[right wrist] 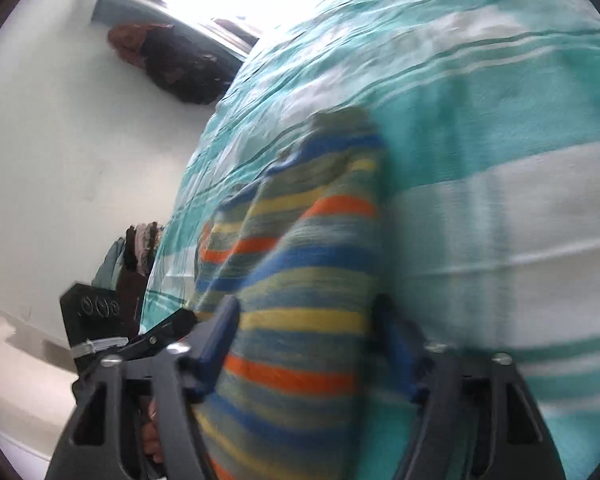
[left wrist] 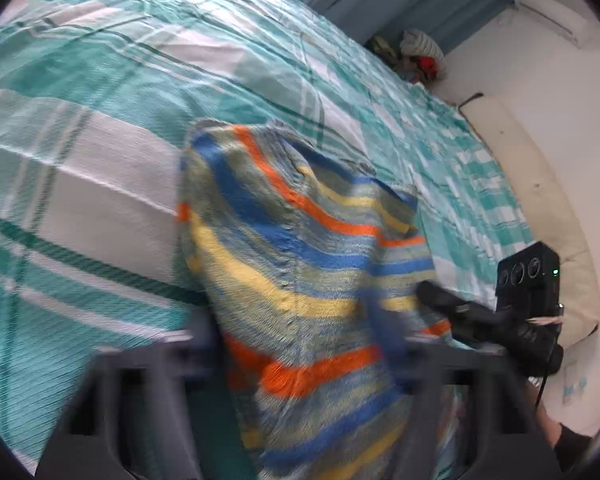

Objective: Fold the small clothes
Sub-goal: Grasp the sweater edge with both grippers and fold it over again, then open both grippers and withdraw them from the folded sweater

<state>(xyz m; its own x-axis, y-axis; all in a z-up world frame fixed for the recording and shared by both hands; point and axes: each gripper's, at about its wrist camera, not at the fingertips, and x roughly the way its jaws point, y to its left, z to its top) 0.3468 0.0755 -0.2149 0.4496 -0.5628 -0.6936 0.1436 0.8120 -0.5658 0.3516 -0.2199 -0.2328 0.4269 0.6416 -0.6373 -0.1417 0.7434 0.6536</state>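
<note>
In the left wrist view the left gripper [left wrist: 300,344] fills the lower edge, from seven to five o'clock, its two dark fingers [left wrist: 388,332] blurred. A striped knit garment [left wrist: 296,248], in blue, yellow, orange and grey-green bands, lies between them and runs up toward the centre; the jaws stand fairly narrow with the fabric between them, but the blur hides whether the pads press it. At four o'clock the right gripper [left wrist: 432,292] reaches onto the garment's edge.

In the right wrist view the right gripper [right wrist: 308,344] frames the same garment [right wrist: 300,264] from seven to five o'clock, jaws part open, cloth passing between the fingers [right wrist: 220,332]; whether it is clamped cannot be told. At eight o'clock the left gripper [right wrist: 172,326] shows.

Beyond, the garment rests on a teal and white checked bedspread [left wrist: 100,128]. Farthest, at one o'clock in the left view, a pile of clothes [left wrist: 416,56] sits by the white wall [left wrist: 540,100].
</note>
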